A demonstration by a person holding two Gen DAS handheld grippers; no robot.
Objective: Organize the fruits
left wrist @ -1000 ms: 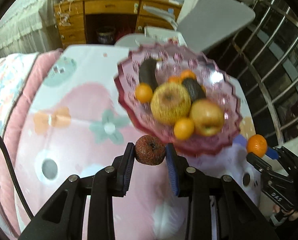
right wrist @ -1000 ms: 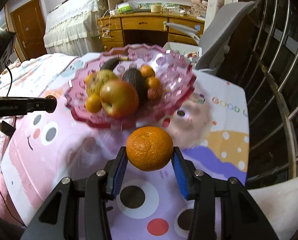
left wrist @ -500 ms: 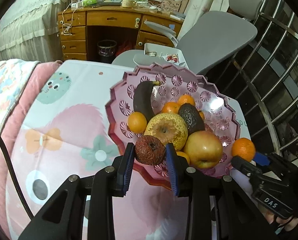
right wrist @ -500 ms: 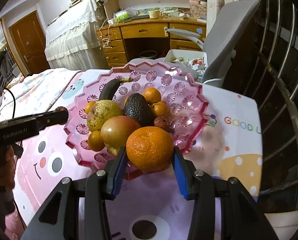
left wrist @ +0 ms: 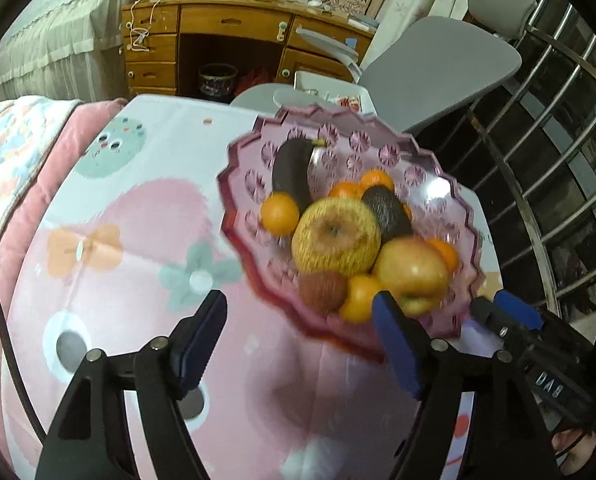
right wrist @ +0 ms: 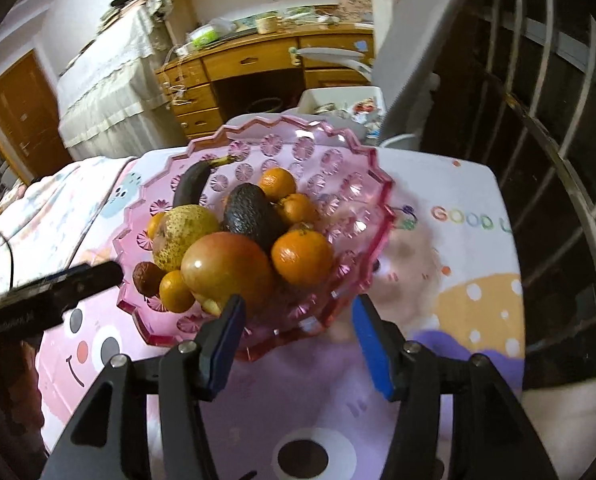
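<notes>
Since half a second ago both grippers have let go of their fruit. The left gripper (left wrist: 298,336) now stands wide apart and holds nothing, and the wrinkled brown fruit (left wrist: 323,289) it carried lies in the pink bowl (left wrist: 250,216), at the near rim, touching the yellow pear (left wrist: 335,237) and a small orange (left wrist: 360,298). The right gripper (right wrist: 296,338) is likewise spread wide and bare, and the big orange (right wrist: 302,257) it held rests in the bowl beside the red apple (right wrist: 227,270) and against the dark avocado (right wrist: 250,216).

The bowl (right wrist: 362,216) sits on the table's patterned cloth (left wrist: 130,240), toward its far right corner, and both grippers hover just short of its near rim. In it, from the right wrist view, a blackened banana (right wrist: 192,184) lies along the far left side, two more small oranges (right wrist: 277,183) lie behind the avocado, and the brown fruit (right wrist: 146,278) sits at the left rim next to another small orange (right wrist: 176,291). The tip of the left gripper (right wrist: 78,280) shows just outside that rim on the left. From the left wrist view, the blue-padded tip of the right gripper (left wrist: 502,316) reaches in at the bowl's right edge.

A wooden desk (left wrist: 202,40) and a grey chair (left wrist: 438,68) stand beyond the table's far edge.
</notes>
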